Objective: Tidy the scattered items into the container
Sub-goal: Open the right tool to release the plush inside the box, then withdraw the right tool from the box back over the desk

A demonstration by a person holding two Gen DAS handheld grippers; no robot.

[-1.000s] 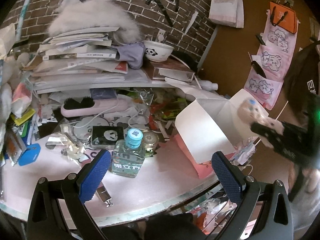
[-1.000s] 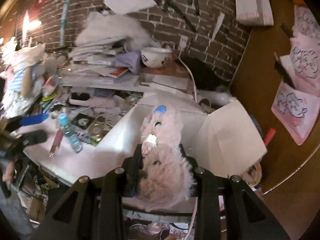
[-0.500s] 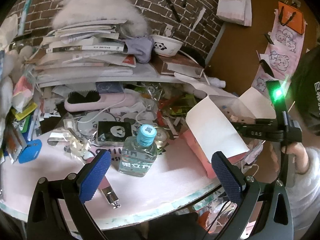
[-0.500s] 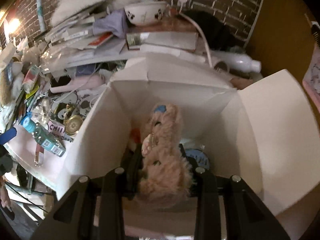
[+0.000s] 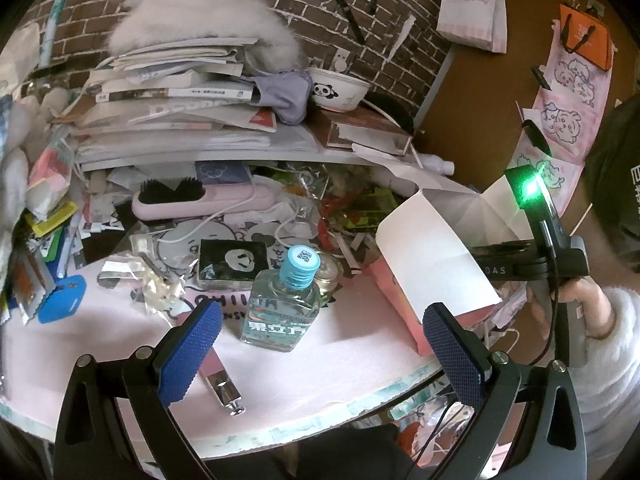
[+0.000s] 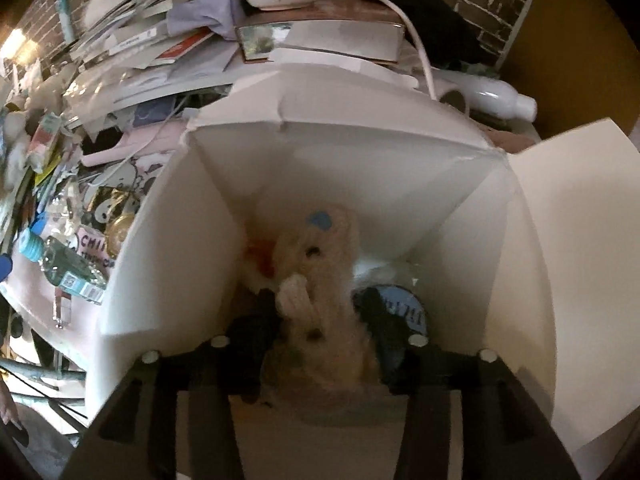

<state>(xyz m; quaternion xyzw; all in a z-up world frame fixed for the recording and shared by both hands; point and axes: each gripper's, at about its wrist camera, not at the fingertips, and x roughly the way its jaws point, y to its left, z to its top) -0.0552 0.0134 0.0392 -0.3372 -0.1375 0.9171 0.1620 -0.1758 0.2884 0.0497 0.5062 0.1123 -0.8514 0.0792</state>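
Left wrist view: bright, even daylight, sharp centre, soft shadows on pink tabletop. Green LED flares, casts green glare. Strong fisheye bend, black vignette at corners. Right wrist view: dimmer, warmer, motion-blurred; plush toy soft, box interior shadowed. Warm lamp glow at upper left.

bottle label — "果立方"
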